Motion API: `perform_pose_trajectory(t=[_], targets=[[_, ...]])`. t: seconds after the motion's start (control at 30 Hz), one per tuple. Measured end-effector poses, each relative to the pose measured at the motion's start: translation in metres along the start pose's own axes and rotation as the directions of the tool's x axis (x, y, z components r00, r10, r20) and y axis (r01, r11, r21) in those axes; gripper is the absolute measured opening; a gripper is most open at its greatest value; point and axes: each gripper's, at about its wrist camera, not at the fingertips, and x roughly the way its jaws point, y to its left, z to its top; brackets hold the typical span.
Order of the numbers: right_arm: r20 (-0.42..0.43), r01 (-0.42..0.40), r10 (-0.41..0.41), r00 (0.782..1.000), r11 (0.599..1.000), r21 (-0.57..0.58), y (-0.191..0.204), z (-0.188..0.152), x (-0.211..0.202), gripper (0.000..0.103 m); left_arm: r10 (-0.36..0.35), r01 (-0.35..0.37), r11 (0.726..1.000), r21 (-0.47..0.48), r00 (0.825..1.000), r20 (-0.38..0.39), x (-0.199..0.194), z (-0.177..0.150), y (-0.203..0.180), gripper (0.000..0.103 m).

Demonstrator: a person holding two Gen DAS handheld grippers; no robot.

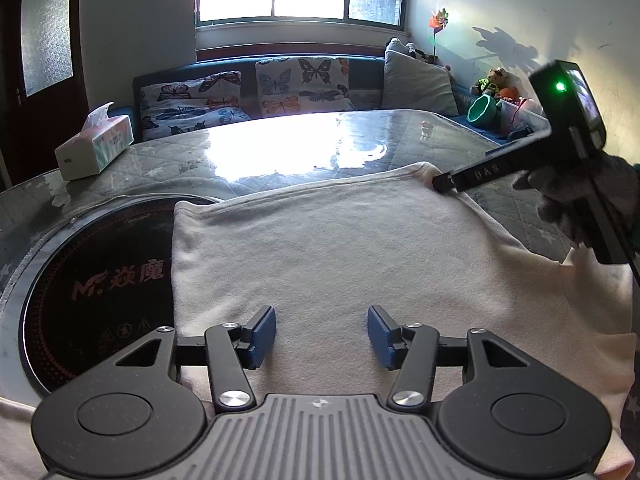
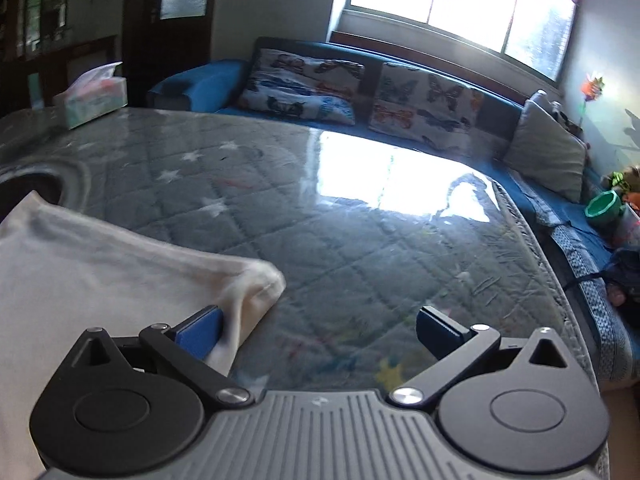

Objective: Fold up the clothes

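Lying flat across the near side of the bench [image 2: 360, 208], the cream garment [image 1: 340, 252] is folded into a broad rectangle, its left edge overlapping a round black cooktop [image 1: 100, 280] set into the surface. The left claw [image 1: 322, 336] hovers just above the cloth's near portion with its blue pads spread apart and nothing between them. The right claw [image 2: 320, 330] sits at the garment's far right corner, also spread wide; its left pad [image 2: 202, 332] touches the bunched corner of the cloth, while the other pad is over the bare quilted, star-patterned cover under glass. From the left wrist view the right claw's tip [image 1: 444, 182] meets that same corner. A tissue box [image 1: 96, 146] stands at the bench's far left, with butterfly cushions [image 1: 304, 84] on the sofa beyond.
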Motion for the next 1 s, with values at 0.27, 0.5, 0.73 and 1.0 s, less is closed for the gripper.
perform_pose_trajectory(t=[0.27,0.5,0.73,1.0], targets=[[-0.006,0.02,-0.02,1.0,1.0,0.017,-0.009,0.004,0.012,0.103,0.0,0.0,1.0,-0.002,1.0,-0.002,0.001,0.0,0.002,0.059],[0.027,-0.034,0.033,0.999,0.998,0.043,-0.027,0.002,-0.035,0.103,0.005,-0.005,1.0,-0.01,1.0,-0.003,-0.002,0.007,0.003,0.061],[0.003,-0.004,0.004,1.0,0.998,0.067,-0.06,-0.048,-0.097,0.103,-0.028,0.027,0.999,0.027,0.999,0.04,-0.027,0.006,-0.02,0.061],[-0.062,0.082,-0.071,0.996,0.979,0.188,-0.097,-0.126,-0.147,0.096,-0.11,0.109,0.993,0.051,0.994,0.023,-0.05,-0.018,-0.056,0.061]])
